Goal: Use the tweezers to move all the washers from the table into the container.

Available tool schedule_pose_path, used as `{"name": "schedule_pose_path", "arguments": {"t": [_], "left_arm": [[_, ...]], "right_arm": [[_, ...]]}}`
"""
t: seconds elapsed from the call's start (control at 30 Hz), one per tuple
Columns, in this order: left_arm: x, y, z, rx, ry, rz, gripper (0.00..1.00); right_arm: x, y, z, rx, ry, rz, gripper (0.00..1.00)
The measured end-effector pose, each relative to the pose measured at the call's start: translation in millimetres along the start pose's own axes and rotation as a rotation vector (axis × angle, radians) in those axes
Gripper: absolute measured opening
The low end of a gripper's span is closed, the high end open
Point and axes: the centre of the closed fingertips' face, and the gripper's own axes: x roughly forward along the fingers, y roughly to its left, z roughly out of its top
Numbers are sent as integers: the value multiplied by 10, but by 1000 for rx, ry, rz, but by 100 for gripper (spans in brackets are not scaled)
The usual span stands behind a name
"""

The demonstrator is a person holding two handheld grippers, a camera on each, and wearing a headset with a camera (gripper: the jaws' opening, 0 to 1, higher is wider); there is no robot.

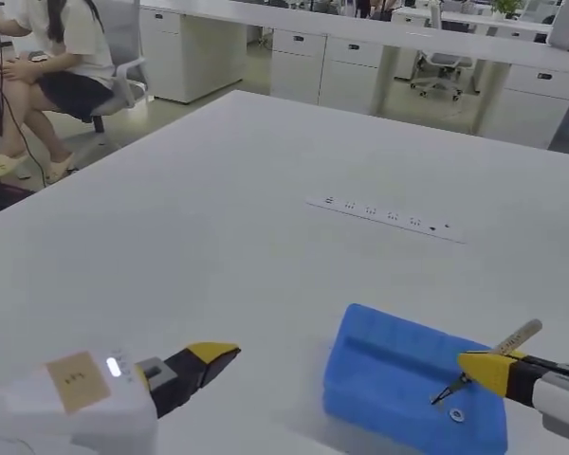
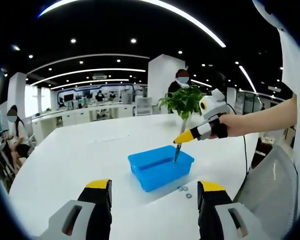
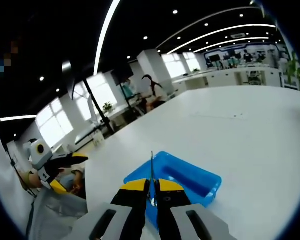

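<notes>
- Where the blue container (image 1: 379, 360) sits at the near right of the white surface (image 1: 218, 237), we see one washer (image 1: 456, 414) lying on its floor, close to its near right corner.
- The right tool (image 1: 469, 364) has its jaws drawn almost together, clamped on the tweezers (image 1: 449, 388). Their handle sticks out behind the jaws.
- The tweezers slant down into the container, and their tips end just beside that washer. We cannot tell whether they touch it.
- In the left gripper view, two more washers (image 2: 185, 192) lie on the surface just outside the container's wall, close to each other.
- The left tool (image 1: 229, 353) hovers at the near left, well apart from the container. In its own view the jaws stand wide apart and hold nothing.
- A white power strip (image 1: 384, 216) lies flat farther out on the surface.
- At the far left, beyond the surface, a person (image 1: 62, 47) sits on a chair.
</notes>
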Motion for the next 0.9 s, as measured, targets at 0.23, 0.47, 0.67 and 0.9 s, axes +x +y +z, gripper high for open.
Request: {"name": "schedule_pose_path", "arguments": {"t": [0.23,0.47,0.67,0.9], "left_arm": [[4,-3,-9,1,5,-1,70],[9,-13,-18,4,9,-5,70],[11,-15,-26,5,13,-8,70],[18,-24,-31,8,18,-10,70]], "right_arm": [[95,-109,-85,-13,44,-19,3],[151,-252,-168,-24,78,-50,3],[179,-328,-222,-28,97,-68,3],[226,-384,-226,-34,98,-83,3]]}}
